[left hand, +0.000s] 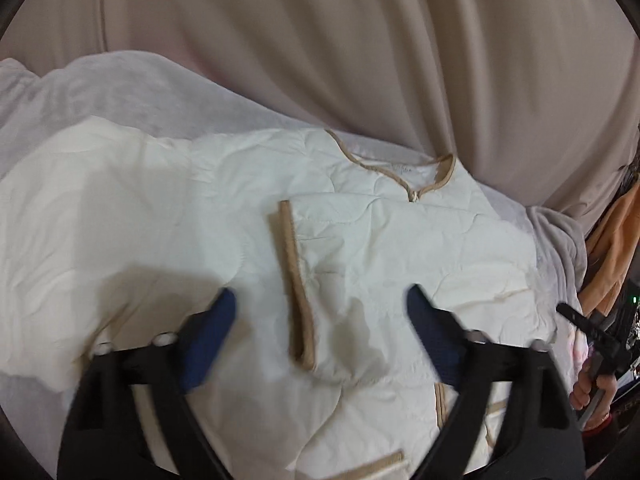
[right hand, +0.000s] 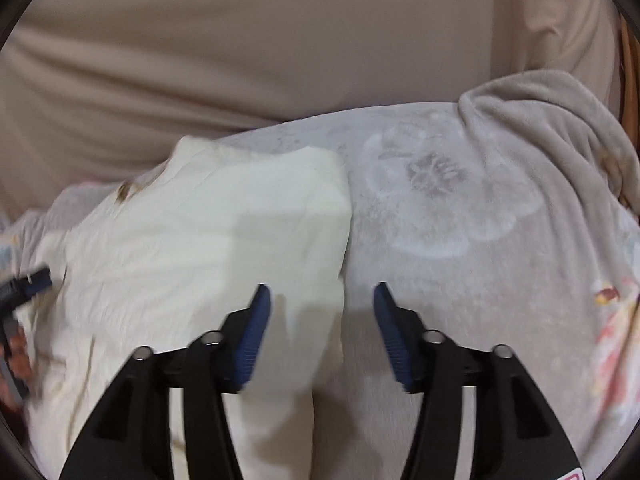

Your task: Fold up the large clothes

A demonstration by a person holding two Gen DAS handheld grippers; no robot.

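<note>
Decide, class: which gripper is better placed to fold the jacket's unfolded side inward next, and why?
Probably the right gripper: open, its fingers straddle the cream jacket's outer edge. The left gripper, also open, hovers over the already folded-in sleeve cuff.

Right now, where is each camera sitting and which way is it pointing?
Left wrist: on the left claw, facing forward and down at the cream jacket; its open blue fingers show, the right claw at the edge.
Right wrist: on the right claw, over the jacket's edge and the grey blanket; the left claw shows.
Shared: jacket, blanket, beige curtain.
</note>
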